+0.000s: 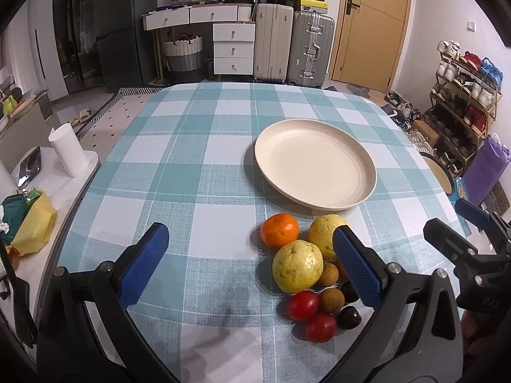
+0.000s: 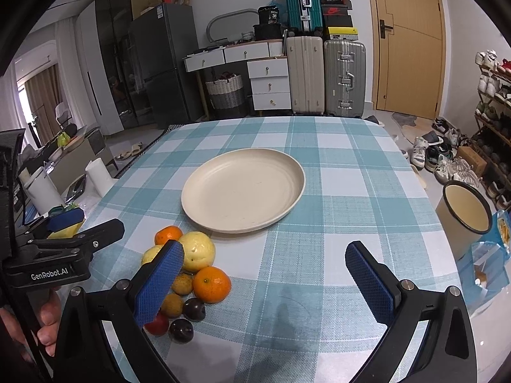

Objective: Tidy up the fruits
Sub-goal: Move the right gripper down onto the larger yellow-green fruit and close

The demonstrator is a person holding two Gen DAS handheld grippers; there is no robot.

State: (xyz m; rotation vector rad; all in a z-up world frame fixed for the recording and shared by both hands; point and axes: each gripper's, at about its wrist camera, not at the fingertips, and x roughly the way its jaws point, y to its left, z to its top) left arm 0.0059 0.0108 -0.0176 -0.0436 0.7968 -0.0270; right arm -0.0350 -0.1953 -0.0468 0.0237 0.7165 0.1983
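Note:
A cream plate [image 1: 367, 185] [image 2: 287, 204] lies empty on the checked tablecloth. In front of it is a heap of fruit: two yellow guavas [image 1: 297, 266] [image 2: 198, 250], two oranges [image 1: 279, 229] [image 2: 211, 284], two red tomatoes [image 1: 302, 304], brown longans [image 1: 331, 300] [image 2: 172, 304] and dark plums [image 1: 349, 317] [image 2: 181, 330]. My left gripper [image 1: 252, 244] is open and empty, the heap beside its right finger. My right gripper [image 2: 265, 258] is open and empty, the heap by its left finger.
The table [image 1: 191, 166] has a teal and white checked cloth. An enamel mug [image 2: 464, 220] stands at the table's right edge. A side counter at the left holds a paper roll [image 1: 67, 150] and a yellow bag [image 1: 35, 226]. Suitcases, drawers and a shoe rack stand beyond.

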